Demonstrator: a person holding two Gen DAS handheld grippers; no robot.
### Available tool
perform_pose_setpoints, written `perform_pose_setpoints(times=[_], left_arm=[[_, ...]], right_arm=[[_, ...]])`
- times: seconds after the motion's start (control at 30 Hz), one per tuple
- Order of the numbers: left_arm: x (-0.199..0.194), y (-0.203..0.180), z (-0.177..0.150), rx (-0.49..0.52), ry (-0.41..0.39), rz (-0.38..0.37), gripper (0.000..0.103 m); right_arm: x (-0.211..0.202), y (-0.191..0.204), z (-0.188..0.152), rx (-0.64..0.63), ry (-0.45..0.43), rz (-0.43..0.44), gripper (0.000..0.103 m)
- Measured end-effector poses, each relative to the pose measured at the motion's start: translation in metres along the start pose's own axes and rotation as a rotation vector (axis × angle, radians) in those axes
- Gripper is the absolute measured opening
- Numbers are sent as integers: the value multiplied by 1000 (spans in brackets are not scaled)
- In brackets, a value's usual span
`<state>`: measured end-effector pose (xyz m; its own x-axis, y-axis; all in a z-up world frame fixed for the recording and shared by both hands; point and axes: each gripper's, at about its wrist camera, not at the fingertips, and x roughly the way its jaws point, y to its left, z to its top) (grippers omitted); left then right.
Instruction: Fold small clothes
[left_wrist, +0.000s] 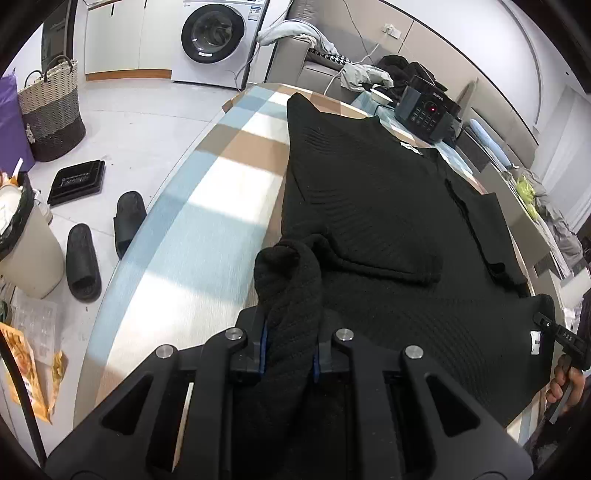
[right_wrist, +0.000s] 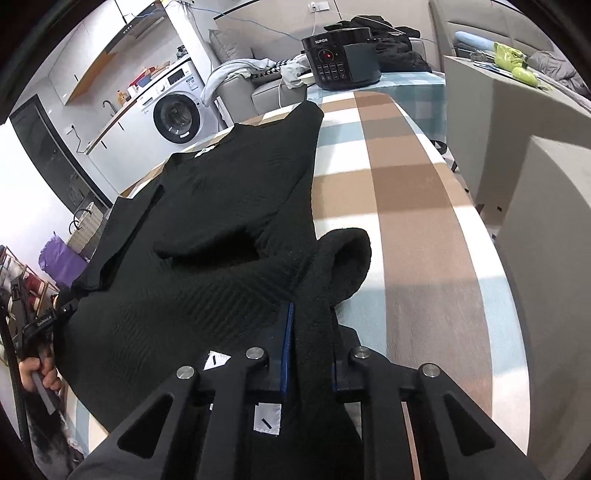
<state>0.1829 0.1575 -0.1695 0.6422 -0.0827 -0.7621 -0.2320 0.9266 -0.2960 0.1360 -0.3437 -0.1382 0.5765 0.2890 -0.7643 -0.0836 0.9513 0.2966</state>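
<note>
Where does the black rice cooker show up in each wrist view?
Left wrist: rice cooker sits upper right, beyond the black sweater.
Right wrist: rice cooker sits top centre, at the table's far end.
Shared landmark: washing machine.

My view: both grippers matte blk, left gripper (left_wrist: 289, 343) & right gripper (right_wrist: 312, 354), silver pivot screws, blue finger pads (right_wrist: 287, 347).

The white word "SUPOR" stands on the front of the black electric pressure cooker (right_wrist: 341, 59) at the far end of the checked tablecloth (right_wrist: 406, 206). Nothing else reads clearly.
</note>
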Motion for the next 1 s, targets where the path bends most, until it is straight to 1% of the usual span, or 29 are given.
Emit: perform_pose_setpoints(times=[0.1, 0.23, 0.4, 0.43, 0.47, 0.5, 0.53, 0.57, 0.6, 0.63, 0.67, 0.7, 0.87, 1.0], left_arm=[[-17, 2, -20, -4, 6, -9, 13], [-41, 4, -44, 5, 1, -2, 13], [-61, 9, -66, -1, -5, 1, 16], [-63, 9, -68, -4, -4, 8, 19], [-67, 10, -69, -7, -7, 24, 20], [-73, 11, -71, -8, -15, 31, 23], [-79, 11, -74, -5, -21, 44, 29], [-84, 11, -76, -1, -25, 55, 32], [-91, 12, -79, 0, -37, 66, 39], [-96, 13, -81, -2, -44, 69, 47], [-104, 16, -86, -11, -52, 69, 51], [-109, 18, -90, -17, -56, 68, 55], [-129, 24, -111, -25, -42, 76, 55], [-139, 21, -123, -20, -36, 54, 55]], right_arm=[[-14, -5, -17, 19, 5, 2, 14], [-38, -7, -44, 35, 13, -2, 14], [-48, 0, -57, 18, 9, -18, 14], [-49, 0, -57, 26, 4, -24, 14], [-50, 1, -57, 31, 5, -28, 16], [-52, 1, -58, 34, 5, -29, 20], [-56, 1, -59, 38, 3, -34, 24], [-60, 0, -60, 43, -2, -34, 31], [-67, -2, -62, 46, -11, -28, 36], [-75, -3, -65, 48, -26, -19, 39], [-79, -5, -67, 50, -33, -13, 43], [-85, -8, -71, 56, -39, -5, 43], [-101, -17, -95, 74, -22, 23, 44], [-106, -15, -106, 72, -3, 52, 44]])
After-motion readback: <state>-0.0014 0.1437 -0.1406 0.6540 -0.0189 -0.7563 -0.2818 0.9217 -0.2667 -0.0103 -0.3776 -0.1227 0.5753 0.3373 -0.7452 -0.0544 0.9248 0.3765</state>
